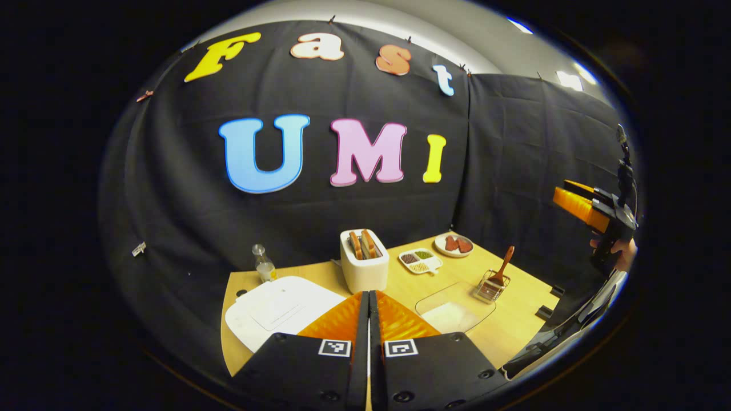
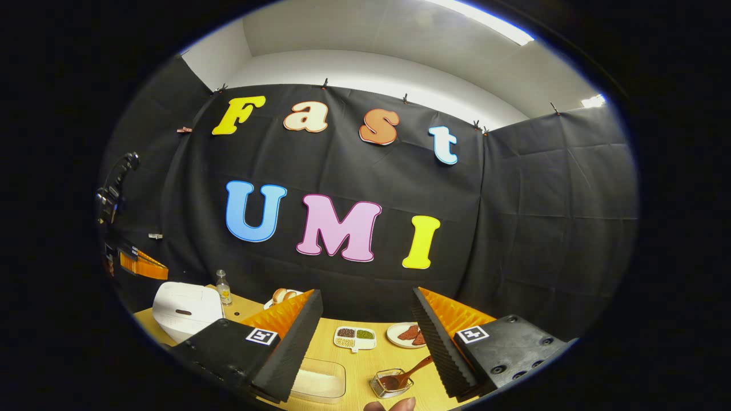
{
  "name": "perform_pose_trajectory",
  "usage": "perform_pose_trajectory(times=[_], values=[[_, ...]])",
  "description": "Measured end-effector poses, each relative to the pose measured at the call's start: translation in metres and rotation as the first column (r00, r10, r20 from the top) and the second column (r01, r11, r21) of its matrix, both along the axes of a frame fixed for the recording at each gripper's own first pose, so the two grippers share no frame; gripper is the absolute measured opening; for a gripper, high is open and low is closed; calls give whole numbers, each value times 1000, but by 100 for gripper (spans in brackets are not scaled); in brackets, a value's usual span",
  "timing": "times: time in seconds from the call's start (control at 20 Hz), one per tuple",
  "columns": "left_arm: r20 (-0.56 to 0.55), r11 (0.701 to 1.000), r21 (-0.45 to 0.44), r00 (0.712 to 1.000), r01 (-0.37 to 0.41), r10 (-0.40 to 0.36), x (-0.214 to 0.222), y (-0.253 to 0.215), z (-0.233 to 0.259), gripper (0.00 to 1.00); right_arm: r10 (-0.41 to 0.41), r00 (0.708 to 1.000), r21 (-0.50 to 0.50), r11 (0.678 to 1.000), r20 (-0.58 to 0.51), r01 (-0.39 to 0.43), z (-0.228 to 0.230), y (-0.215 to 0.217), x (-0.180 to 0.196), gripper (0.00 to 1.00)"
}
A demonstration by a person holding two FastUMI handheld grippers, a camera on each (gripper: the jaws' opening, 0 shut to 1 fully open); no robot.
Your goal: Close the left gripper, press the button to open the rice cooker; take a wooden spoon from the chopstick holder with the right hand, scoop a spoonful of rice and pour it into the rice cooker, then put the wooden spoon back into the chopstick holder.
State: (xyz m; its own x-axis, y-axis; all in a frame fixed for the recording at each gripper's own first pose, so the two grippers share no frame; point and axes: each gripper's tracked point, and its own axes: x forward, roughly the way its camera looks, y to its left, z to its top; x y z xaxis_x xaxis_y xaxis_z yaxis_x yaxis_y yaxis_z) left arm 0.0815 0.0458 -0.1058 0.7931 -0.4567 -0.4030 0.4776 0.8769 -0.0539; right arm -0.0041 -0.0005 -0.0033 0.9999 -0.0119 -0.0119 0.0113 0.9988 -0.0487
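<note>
White rice cooker (image 1: 274,311) on the bench (image 1: 514,325), lid down, button unpressed. Left tongs (image 1: 368,319) pressed together above it; right tongs (image 2: 365,342) wide, empty. Wooden spoon (image 1: 503,265) sits in the holder (image 1: 490,287). Scooping not started.

Count: one rice cooker (image 1: 274,311), one toaster (image 1: 364,260), one bottle (image 1: 264,264), one wooden spoon (image 1: 502,267), one chopstick holder (image 1: 490,286), two dishes beyond the fingers.

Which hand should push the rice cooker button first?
The left. Its gripper has its jaws already shut and hangs just over the closed white rice cooker. The right gripper has its jaws wide open, facing the wooden spoon in the chopstick holder.
</note>
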Motion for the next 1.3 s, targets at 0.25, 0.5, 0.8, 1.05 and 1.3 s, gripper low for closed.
perform_pose_trajectory(times=[0.25,0.5,0.8,1.05,1.3], values=[[-197,999,15,980,39,-36,22,14,-57,8,-35,999,-6,999,-11,35,-7,-12,-1,98],[-325,998,48,946,39,-21,30,30,-102,7,-79,997,-18,997,-17,79,-13,-30,-3,96],[-362,995,88,932,48,-13,33,35,-126,7,-102,994,4,995,-31,102,-18,-37,-1,98],[-379,989,128,925,68,-14,30,36,-137,7,-98,995,-4,995,-34,98,-20,-34,0,98],[-391,990,128,920,62,-7,30,38,-140,8,-98,994,4,995,-39,98,-22,-35,0,98]])
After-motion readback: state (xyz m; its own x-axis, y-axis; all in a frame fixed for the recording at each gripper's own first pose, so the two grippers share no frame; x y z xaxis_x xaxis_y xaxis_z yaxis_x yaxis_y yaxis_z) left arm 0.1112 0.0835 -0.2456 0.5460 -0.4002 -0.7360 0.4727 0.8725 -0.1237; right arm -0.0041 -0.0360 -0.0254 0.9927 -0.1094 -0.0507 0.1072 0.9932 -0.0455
